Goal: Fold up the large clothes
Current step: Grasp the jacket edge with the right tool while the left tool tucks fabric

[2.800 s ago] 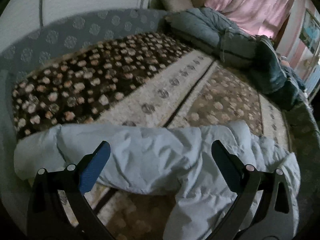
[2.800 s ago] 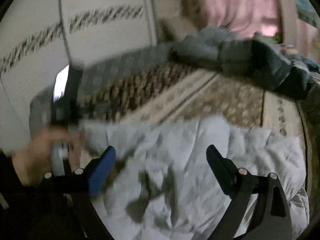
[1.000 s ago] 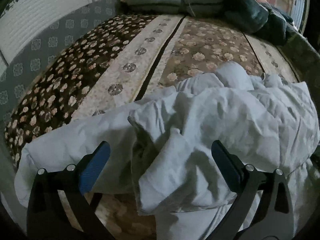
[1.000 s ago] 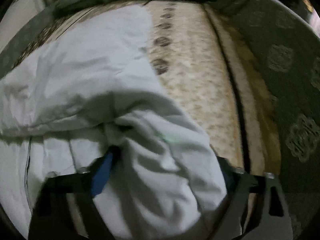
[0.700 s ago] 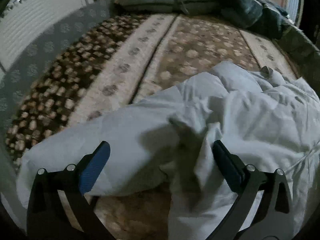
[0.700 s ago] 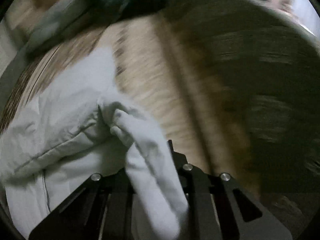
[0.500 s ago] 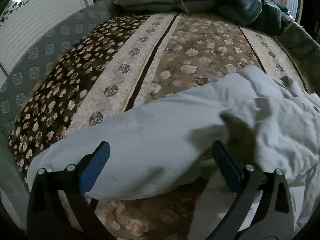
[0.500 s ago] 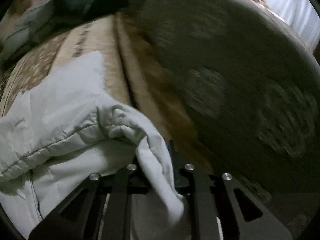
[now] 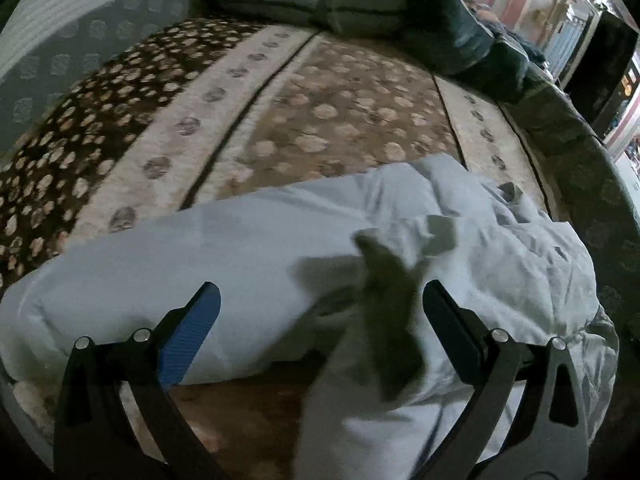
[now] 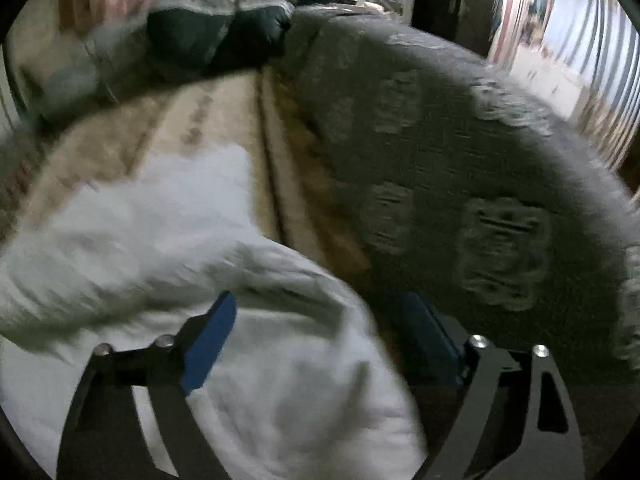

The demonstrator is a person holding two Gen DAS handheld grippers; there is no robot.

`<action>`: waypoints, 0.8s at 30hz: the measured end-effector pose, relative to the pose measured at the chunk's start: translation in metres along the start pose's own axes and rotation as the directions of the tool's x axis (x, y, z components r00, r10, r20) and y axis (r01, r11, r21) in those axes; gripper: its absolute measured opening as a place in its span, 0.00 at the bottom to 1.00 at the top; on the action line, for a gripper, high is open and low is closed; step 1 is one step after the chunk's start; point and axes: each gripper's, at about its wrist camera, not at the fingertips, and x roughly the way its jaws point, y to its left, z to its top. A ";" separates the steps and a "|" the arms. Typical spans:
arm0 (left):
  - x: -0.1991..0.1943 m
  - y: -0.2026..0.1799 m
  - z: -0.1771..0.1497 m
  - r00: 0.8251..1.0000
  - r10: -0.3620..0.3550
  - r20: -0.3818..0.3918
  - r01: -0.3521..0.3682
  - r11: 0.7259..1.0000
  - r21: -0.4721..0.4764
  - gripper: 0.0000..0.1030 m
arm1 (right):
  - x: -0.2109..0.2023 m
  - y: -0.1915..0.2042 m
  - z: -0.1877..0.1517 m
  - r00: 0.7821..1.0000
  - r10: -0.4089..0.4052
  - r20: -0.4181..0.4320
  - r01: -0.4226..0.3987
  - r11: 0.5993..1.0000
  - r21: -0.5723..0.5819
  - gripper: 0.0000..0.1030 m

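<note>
A large pale blue padded garment (image 9: 248,256) lies crumpled across the near part of a flower-patterned bed cover (image 9: 320,100). My left gripper (image 9: 320,316) is open and empty just above the garment's near edge, where a blurred fold of cloth (image 9: 392,320) hangs between the jaws without being gripped. In the right wrist view the same garment (image 10: 168,240) fills the lower left. My right gripper (image 10: 320,328) is open over the garment's right edge, near the bed's side. The view is blurred.
Grey and dark green pillows and bedding (image 9: 400,12) are piled at the far end of the bed. A grey patterned bed skirt (image 10: 460,180) drops off on the right. A white wall (image 9: 60,12) borders the left side.
My right gripper was shut on a fold of the garment and pulled it to the right; it has now opened and let go. The garment spread out flatter across the bed.
</note>
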 end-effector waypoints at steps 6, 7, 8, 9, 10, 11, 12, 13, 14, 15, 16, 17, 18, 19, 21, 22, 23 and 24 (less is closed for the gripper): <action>0.028 -0.051 0.001 0.999 0.023 -0.025 -0.020 0.994 0.104 0.97 | 0.055 0.045 0.028 0.999 0.046 -0.007 -0.046 0.998 -0.033 0.92; 0.034 -0.057 -0.001 0.999 0.031 -0.036 -0.027 0.993 0.118 0.97 | 0.062 0.049 0.030 0.999 0.046 -0.002 -0.046 0.998 -0.030 0.92; 0.043 -0.065 -0.004 0.998 0.038 -0.056 -0.030 0.991 0.133 0.97 | 0.072 0.052 0.034 0.999 0.053 -0.003 -0.054 0.998 -0.017 0.92; 0.048 -0.070 -0.004 0.997 0.043 -0.066 -0.034 0.990 0.140 0.97 | 0.086 0.058 0.035 0.996 0.080 -0.026 -0.080 0.997 0.004 0.92; 0.054 -0.075 -0.004 0.996 0.051 -0.072 -0.039 0.988 0.151 0.97 | 0.097 0.064 0.034 0.992 0.113 -0.060 -0.112 0.994 0.016 0.92; 0.058 -0.080 -0.003 0.996 0.054 -0.069 -0.042 0.986 0.160 0.97 | 0.105 0.067 0.033 0.987 0.130 -0.095 -0.129 0.991 0.018 0.95; 0.061 -0.081 -0.002 0.996 0.057 -0.066 -0.045 0.985 0.165 0.97 | 0.118 0.078 0.032 0.985 0.117 -0.127 -0.120 0.993 -0.014 0.96; 0.063 -0.082 -0.001 0.996 0.060 -0.065 -0.048 0.985 0.168 0.97 | 0.120 0.083 0.029 0.985 0.104 -0.139 -0.112 0.993 -0.048 0.95; 0.066 -0.084 0.000 0.996 0.063 -0.067 -0.051 0.984 0.170 0.97 | 0.126 0.091 0.028 0.983 0.091 -0.160 -0.107 0.990 -0.094 0.85; 0.070 -0.084 0.000 0.995 0.063 -0.072 -0.050 0.984 0.172 0.97 | 0.134 0.096 0.030 0.976 0.101 -0.195 -0.126 0.984 -0.122 0.43; 0.075 -0.085 0.001 0.995 0.062 -0.079 -0.048 0.984 0.170 0.97 | 0.137 0.095 0.035 0.974 0.100 -0.203 -0.122 0.988 -0.098 0.21; 0.078 -0.085 0.001 0.994 0.069 -0.083 -0.054 0.985 0.167 0.97 | 0.138 0.089 0.042 0.970 0.124 -0.207 -0.134 0.990 -0.038 0.02; 0.081 -0.087 0.001 0.994 0.072 -0.084 -0.058 0.985 0.163 0.97 | 0.137 0.085 0.048 0.973 0.132 -0.189 -0.136 0.991 -0.007 0.01; 0.082 -0.088 0.002 0.994 0.073 -0.081 -0.060 0.986 0.157 0.97 | 0.128 0.081 0.050 0.982 0.107 -0.152 -0.111 0.994 -0.015 0.00; 0.085 -0.093 0.004 0.994 0.102 -0.040 -0.094 0.982 0.163 0.97 | 0.112 0.078 0.055 0.998 0.007 -0.063 -0.011 0.998 -0.059 0.00; 0.089 -0.103 0.006 0.987 0.162 0.007 -0.161 0.966 0.201 0.92 | 0.106 0.075 0.056 0.999 -0.031 -0.034 0.029 0.997 -0.067 0.00; 0.091 -0.109 0.007 0.978 0.203 0.038 -0.207 0.951 0.228 0.83 | 0.100 0.074 0.058 0.997 -0.071 -0.010 0.070 0.994 -0.085 0.00; 0.095 -0.119 0.009 0.968 0.241 0.072 -0.252 0.931 0.264 0.67 | 0.099 0.073 0.060 0.996 -0.093 0.001 0.093 0.990 -0.101 0.00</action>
